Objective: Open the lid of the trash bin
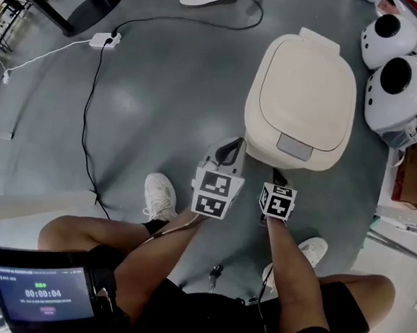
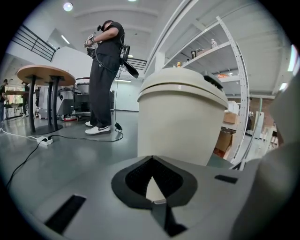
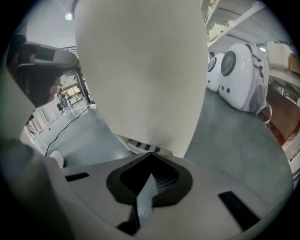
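The cream trash bin (image 1: 301, 98) stands on the grey floor with its lid (image 1: 308, 80) down; a grey latch plate (image 1: 295, 146) sits at the lid's front edge. My left gripper (image 1: 230, 152) is at the bin's front left side, shut and empty, apart from the wall. In the left gripper view the bin (image 2: 183, 112) rises just beyond the left gripper (image 2: 151, 158). My right gripper (image 1: 278, 178) sits low at the bin's front, also shut on nothing. The bin wall (image 3: 145, 70) fills the right gripper view above the right gripper (image 3: 151, 154); a striped part (image 3: 139, 146) shows at the bin's foot.
Two white pod-shaped units (image 1: 400, 88) stand right of the bin, with shelving (image 2: 225, 51) and cardboard behind. A power strip (image 1: 105, 41) and black cable (image 1: 89, 115) lie at left. A person (image 2: 105, 70) stands beyond. My shoes (image 1: 160, 196) are close behind the grippers.
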`<state>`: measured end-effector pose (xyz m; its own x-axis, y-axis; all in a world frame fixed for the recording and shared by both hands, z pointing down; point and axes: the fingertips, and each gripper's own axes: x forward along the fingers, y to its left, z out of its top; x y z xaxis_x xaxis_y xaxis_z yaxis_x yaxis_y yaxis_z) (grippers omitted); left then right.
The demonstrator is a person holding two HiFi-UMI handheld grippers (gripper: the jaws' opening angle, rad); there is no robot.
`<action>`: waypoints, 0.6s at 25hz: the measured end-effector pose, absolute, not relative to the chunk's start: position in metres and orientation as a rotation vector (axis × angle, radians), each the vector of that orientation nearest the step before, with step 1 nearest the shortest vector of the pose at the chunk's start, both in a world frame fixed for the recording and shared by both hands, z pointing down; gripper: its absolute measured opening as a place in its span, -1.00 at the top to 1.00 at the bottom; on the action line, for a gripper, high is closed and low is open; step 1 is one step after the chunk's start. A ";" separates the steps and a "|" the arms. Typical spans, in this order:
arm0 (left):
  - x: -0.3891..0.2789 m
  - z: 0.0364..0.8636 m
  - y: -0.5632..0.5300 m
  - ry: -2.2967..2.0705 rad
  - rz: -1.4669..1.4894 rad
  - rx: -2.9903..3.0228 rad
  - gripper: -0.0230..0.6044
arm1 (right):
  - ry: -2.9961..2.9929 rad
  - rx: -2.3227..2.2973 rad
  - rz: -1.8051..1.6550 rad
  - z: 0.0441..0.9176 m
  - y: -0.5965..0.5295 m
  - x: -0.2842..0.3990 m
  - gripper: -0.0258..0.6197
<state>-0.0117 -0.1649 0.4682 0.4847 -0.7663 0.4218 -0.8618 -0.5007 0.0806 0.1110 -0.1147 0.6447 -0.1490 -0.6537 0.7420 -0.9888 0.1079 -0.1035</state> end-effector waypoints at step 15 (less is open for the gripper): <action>-0.015 0.482 -0.152 -1.376 0.538 2.399 0.93 | -1.821 1.638 0.907 0.672 -0.133 0.108 0.91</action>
<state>-0.0155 -0.1525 0.4824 0.4645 -0.7493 0.4721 -0.8708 -0.4835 0.0894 0.1084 -0.1333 0.6720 -0.1301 -0.6391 0.7580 -0.9901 0.0423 -0.1342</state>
